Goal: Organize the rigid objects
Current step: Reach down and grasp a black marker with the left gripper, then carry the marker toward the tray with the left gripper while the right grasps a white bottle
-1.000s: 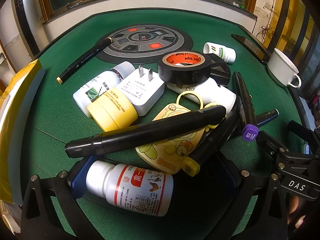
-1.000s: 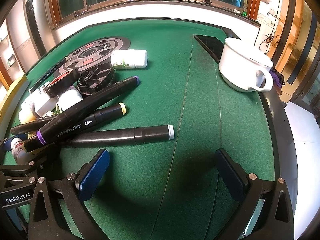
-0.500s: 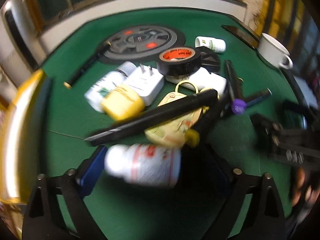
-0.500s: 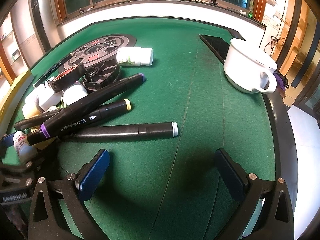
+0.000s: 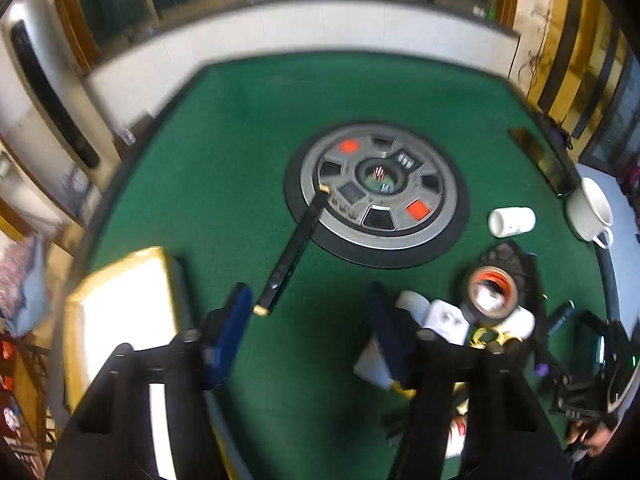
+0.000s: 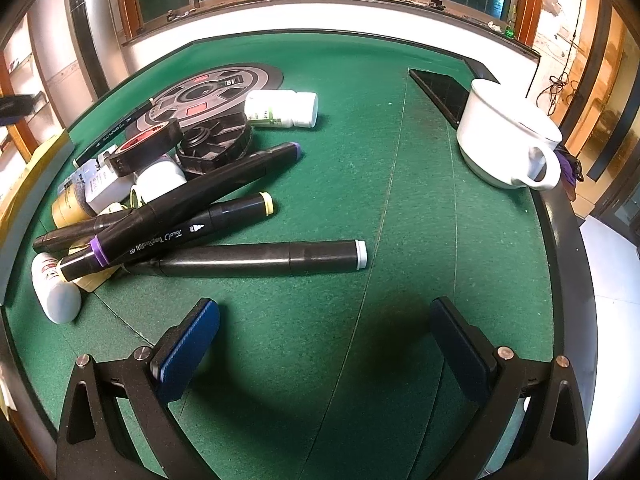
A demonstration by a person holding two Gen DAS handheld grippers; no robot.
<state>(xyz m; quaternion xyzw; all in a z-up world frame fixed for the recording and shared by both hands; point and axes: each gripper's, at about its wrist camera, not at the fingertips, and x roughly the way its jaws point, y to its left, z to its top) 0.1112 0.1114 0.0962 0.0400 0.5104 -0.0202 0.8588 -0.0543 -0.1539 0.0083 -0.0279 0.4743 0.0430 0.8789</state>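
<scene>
While the left hand-held gripper [image 5: 304, 320] is hovering above the green counter [image 5: 224, 184] with nothing between its pads, its jaws having just been closing to a half-spread gap, the right hand-held gripper [image 6: 324, 344] is waiting with its jaws spread wide over bare felt. The rigid objects are lying jumbled in a pile: black markers [image 6: 192, 200] are crossing over a tape roll [image 6: 148, 146], white bottles [image 6: 54, 296] and a charger block. One slim black pen [image 5: 294, 252] is lying apart, just ahead of the left pads, its far end resting on the round centre panel [image 5: 376, 196]. A yellow-edged box [image 5: 120, 320] is sitting at the left. Judging by this, the pen seems the next pick; lining the pads squarely across its barrel near mid-length should keep it from pivoting.
</scene>
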